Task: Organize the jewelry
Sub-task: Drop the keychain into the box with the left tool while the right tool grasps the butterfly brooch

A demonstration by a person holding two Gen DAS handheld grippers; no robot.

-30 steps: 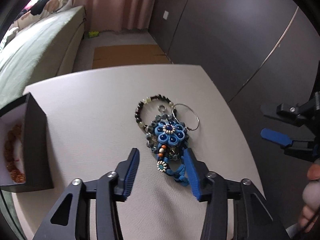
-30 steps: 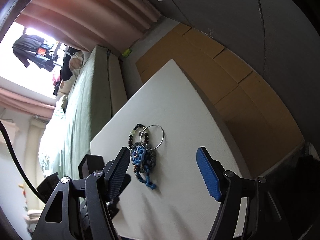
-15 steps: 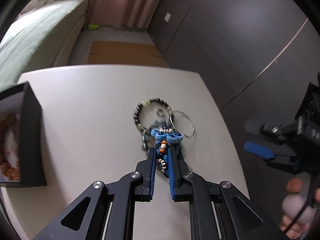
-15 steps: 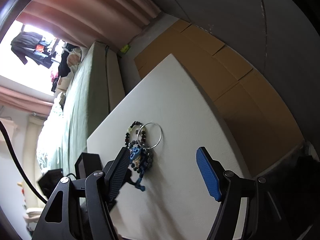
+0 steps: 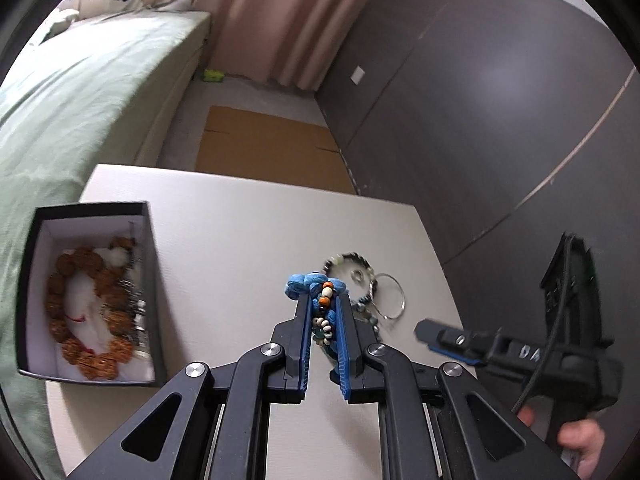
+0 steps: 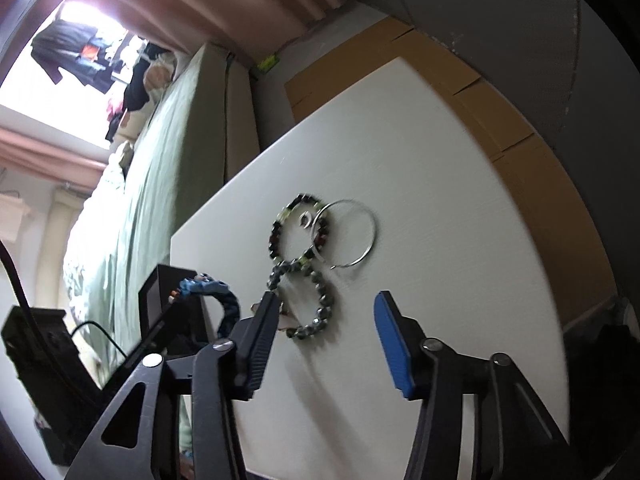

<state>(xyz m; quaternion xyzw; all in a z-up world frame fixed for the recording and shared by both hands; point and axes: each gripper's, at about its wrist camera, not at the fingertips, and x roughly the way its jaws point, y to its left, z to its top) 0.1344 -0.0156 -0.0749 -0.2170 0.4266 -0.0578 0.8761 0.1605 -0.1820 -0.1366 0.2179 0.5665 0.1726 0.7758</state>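
Note:
My left gripper (image 5: 323,300) is shut on a blue flower bracelet (image 5: 314,283) with small beads and holds it above the white table (image 5: 240,240). It also shows in the right wrist view (image 6: 208,286). A black box (image 5: 90,292) with a brown bead bracelet (image 5: 86,312) inside sits to the left. On the table lie a dark bead bracelet (image 6: 298,226), a grey bead bracelet (image 6: 316,300), a thin silver ring hoop (image 6: 348,232) and a small ring (image 6: 306,219). My right gripper (image 6: 326,316) is open and empty above the grey bracelet.
A green sofa (image 5: 80,92) runs along the left of the table. Brown cardboard (image 5: 268,152) lies on the floor behind the table, by a dark grey wall (image 5: 480,100). The table's right edge (image 5: 436,256) is close to the loose jewelry.
My left gripper closed on the blue flower bracelet, lifted it off the table and moved left toward the box. The right gripper came closer to the remaining jewelry.

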